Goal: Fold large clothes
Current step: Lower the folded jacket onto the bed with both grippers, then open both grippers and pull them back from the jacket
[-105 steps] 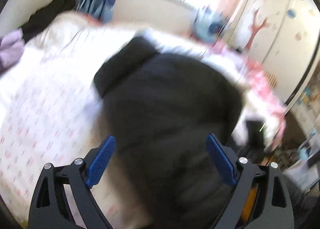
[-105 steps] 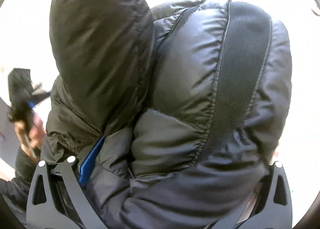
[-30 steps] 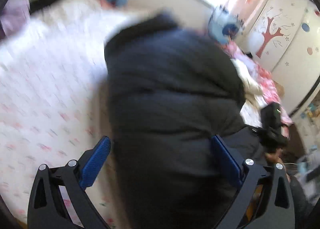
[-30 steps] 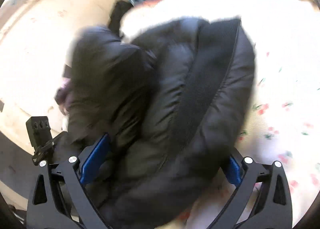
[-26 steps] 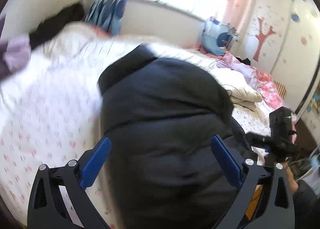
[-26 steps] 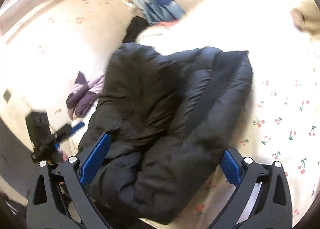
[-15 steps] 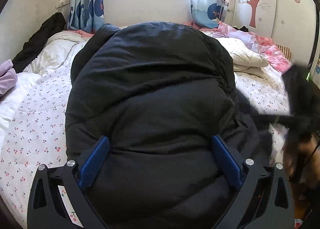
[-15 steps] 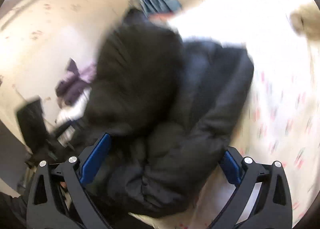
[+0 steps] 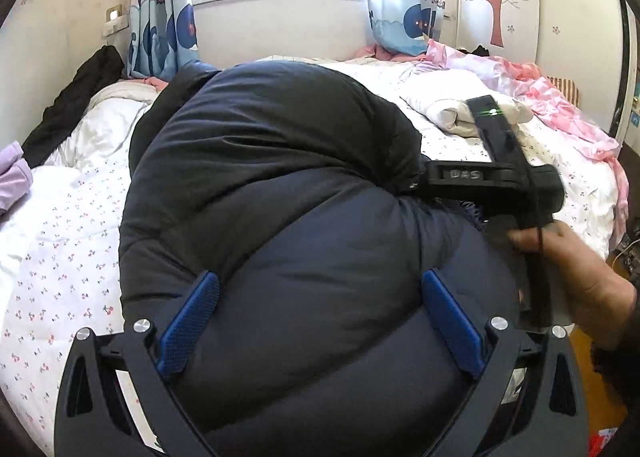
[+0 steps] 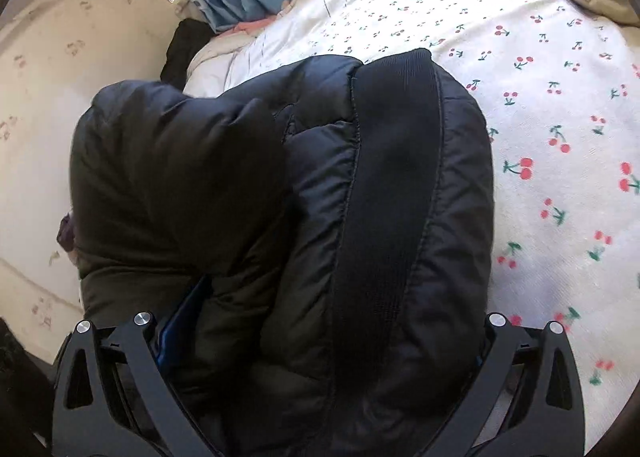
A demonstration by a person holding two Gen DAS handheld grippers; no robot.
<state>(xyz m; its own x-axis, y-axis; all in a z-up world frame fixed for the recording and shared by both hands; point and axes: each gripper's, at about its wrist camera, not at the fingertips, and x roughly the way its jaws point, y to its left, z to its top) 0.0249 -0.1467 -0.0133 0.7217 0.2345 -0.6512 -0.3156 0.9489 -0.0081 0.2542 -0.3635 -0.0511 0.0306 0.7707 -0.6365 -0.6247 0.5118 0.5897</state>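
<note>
**Black puffer jacket bundled on the bed**

Lying heaped on the cherry-print bed sheet: black puffer jacket, ribbed black band running over its top. Straddling the near end of the jacket: left gripper, blue fingers spread wide, padding bulging between them. Pressing into the jacket's right side: right gripper, gripped by a hand; fingers spread wide around the jacket, nearly buried in its folds.
</note>
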